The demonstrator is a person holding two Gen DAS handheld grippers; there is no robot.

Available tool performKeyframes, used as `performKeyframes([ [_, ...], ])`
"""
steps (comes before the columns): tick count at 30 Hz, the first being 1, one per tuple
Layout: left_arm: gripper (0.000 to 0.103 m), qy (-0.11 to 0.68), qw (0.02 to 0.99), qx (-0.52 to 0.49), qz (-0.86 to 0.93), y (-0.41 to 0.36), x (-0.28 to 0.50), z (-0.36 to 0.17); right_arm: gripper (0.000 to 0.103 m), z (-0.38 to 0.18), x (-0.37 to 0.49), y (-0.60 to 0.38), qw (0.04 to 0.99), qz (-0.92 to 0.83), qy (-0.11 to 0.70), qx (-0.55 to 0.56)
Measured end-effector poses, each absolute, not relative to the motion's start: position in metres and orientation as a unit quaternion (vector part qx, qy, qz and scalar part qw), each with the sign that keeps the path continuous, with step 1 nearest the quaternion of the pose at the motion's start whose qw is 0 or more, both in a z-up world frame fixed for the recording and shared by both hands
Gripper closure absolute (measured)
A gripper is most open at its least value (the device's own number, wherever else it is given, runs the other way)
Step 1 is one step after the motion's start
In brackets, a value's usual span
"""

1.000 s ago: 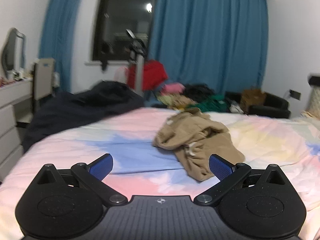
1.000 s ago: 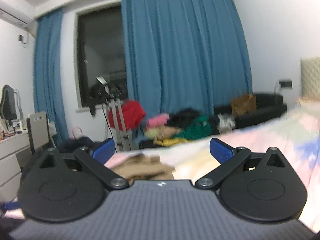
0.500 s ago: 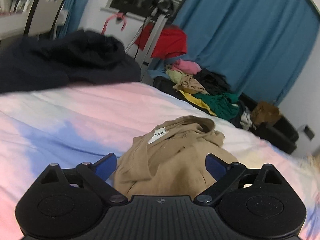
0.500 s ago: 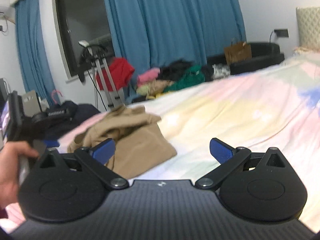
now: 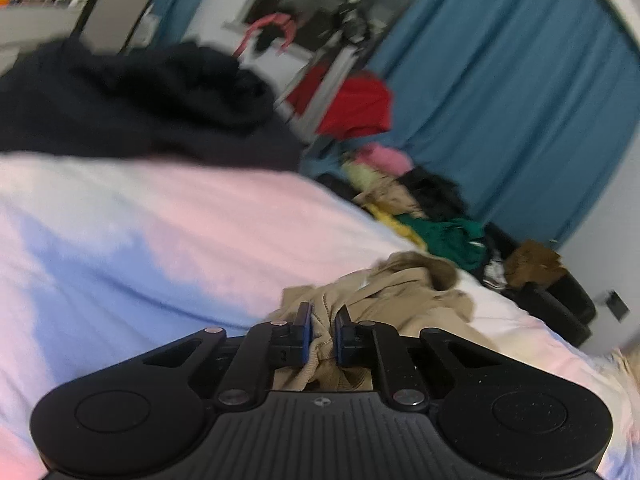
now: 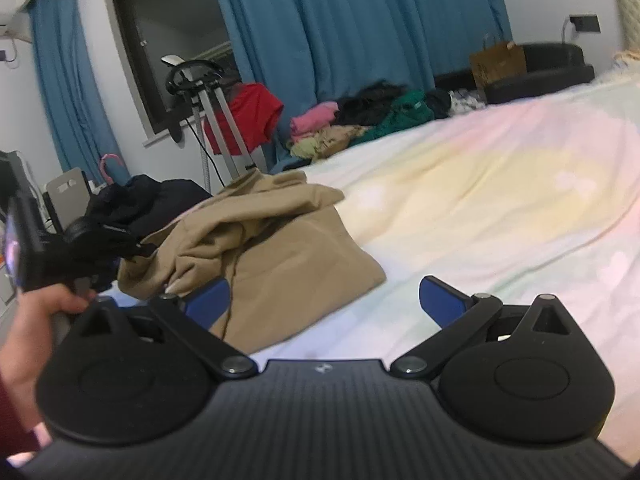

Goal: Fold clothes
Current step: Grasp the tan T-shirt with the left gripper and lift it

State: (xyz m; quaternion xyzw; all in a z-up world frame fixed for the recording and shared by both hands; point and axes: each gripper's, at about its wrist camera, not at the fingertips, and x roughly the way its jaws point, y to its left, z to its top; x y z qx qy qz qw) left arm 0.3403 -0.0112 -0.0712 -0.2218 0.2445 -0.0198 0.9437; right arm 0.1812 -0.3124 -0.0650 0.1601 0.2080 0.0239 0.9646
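1. The bed [image 6: 500,208] is the biggest thing here, covered in a soft pastel sheet with pink, blue and yellow patches and a few shallow wrinkles.
2. A dark, lumpy pile of fabric [image 5: 132,100] sits at the bed's far left edge.
3. The tan garment [image 6: 272,240] lies crumpled toward the left side of the bed, well short of the far edge. It looks like thick fleecy stuff with a thin cord trailing down it. From the right wrist view its long axis runs from the near left up to the far right, with the flatter part spreading toward the middle of the bed. Which end is the collar, I can't tell.
4. The left gripper [image 5: 322,334] has its jaws closing, with a bunched ribbed edge of the tan garment squeezed between the blue pads [image 5: 306,332].
5. The right gripper [image 6: 324,300] hangs over the sheet just beside the garment's near edge, jaws spread wide with nothing in them.
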Motion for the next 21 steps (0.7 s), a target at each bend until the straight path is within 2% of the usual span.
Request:
performKeyframes([
  [11,0.092,0.152,0.981,-0.066,-0.106,-0.028,0.207,0.004,0.0,-0.048,0.16,-0.29,0.975,0.054,0.169,0.131],
  [16,0.092,0.119,0.983,-0.061,-0.125,-0.015,0.128,0.028,0.0,-0.04,0.148,-0.282,0.982,0.051,0.149,0.109],
  [21,0.092,0.098,0.984,-0.075,-0.13,0.007,0.066,0.03,0.0,-0.036,0.129,-0.263,0.982,0.073,0.156,0.081],
])
